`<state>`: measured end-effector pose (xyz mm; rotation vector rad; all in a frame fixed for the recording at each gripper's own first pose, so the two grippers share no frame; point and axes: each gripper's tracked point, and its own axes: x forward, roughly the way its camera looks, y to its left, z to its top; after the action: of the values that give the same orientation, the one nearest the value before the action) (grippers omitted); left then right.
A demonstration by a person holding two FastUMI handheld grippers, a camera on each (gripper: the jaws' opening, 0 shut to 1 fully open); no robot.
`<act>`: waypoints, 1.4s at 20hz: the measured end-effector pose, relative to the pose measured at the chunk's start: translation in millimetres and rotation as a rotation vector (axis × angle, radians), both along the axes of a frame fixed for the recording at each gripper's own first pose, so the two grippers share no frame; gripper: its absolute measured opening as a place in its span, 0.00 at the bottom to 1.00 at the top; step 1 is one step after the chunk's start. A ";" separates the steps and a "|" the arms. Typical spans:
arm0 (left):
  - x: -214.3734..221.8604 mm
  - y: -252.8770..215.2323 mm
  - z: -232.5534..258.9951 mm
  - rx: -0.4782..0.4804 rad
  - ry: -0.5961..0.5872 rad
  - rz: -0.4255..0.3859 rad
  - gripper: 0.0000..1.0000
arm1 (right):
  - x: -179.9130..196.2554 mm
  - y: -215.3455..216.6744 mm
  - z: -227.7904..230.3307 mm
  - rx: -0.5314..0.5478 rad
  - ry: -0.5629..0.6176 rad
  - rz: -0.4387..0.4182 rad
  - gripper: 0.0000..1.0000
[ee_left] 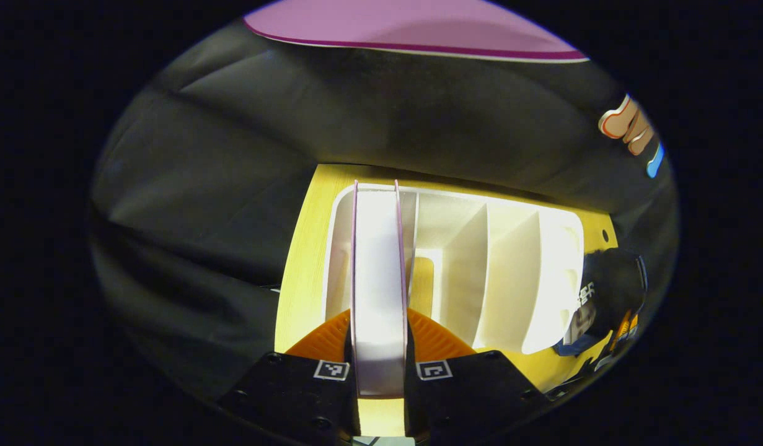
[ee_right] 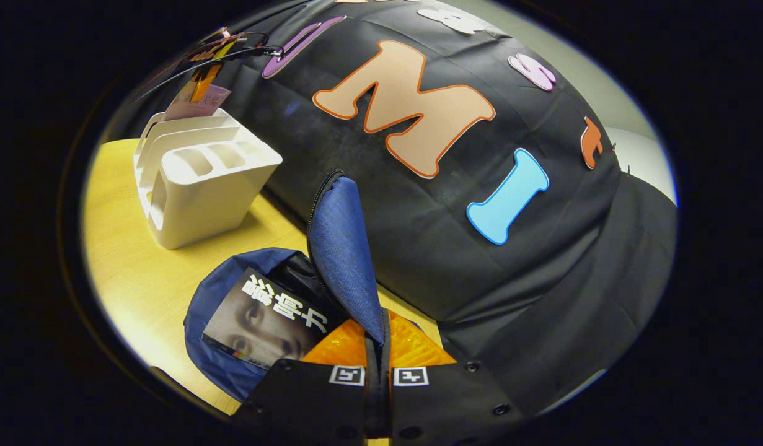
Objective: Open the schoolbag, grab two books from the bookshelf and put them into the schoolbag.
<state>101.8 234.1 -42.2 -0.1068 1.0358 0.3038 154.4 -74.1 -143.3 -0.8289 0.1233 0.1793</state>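
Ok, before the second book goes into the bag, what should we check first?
1. Left tongs shut on the thick pink-edged book: ok.
2. Book free of the white plastic bookshelf: cannot tell; its far end lines up with the first slot.
3. Right tongs pinching the blue fabric schoolbag's flap, holding it up: ok.
4. Bag mouth open: ok, zipper edge lifted.
5. First book, the dark one with a photo cover, inside: ok, sticking out a bit.
6. Room beside it for another thick book: cannot tell.
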 end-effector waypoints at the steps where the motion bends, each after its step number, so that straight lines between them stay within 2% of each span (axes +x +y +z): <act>1: -2.3 -1.5 4.2 -0.002 -0.012 0.004 0.24 | 0.5 0.2 -0.4 -0.002 0.000 0.001 0.01; 6: -20.8 -2.0 29.0 0.016 -0.042 0.024 0.22 | -0.1 0.0 -1.4 -0.003 -0.001 0.005 0.00; 9: -32.8 -5.2 49.4 0.020 -0.059 0.043 0.24 | -1.5 0.0 -1.0 -0.004 -0.002 0.009 0.03; 13: -46.2 -16.0 83.0 0.006 -0.102 0.044 0.24 | -1.9 -0.1 0.8 -0.002 -0.003 0.015 0.00; 17: -59.5 -31.5 120.6 0.040 -0.149 0.032 0.23 | -2.2 -0.6 -0.1 -0.002 -0.004 0.021 0.03; 20: -69.2 -43.2 142.9 0.045 -0.178 0.038 0.23 | -1.7 0.3 -1.0 -0.003 -0.005 0.027 0.00; 23: -77.9 -72.8 158.7 -0.044 -0.227 0.035 0.24 | -2.1 -0.8 -1.4 0.000 -0.005 0.028 0.00; 28: -82.9 -128.5 155.4 -0.245 -0.332 0.052 0.24 | -2.8 -1.6 -1.1 0.013 -0.002 0.032 0.00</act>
<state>18.8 105.6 113.3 -0.3931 0.7369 0.1958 151.6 -75.7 -144.4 -0.8183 0.1071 0.2098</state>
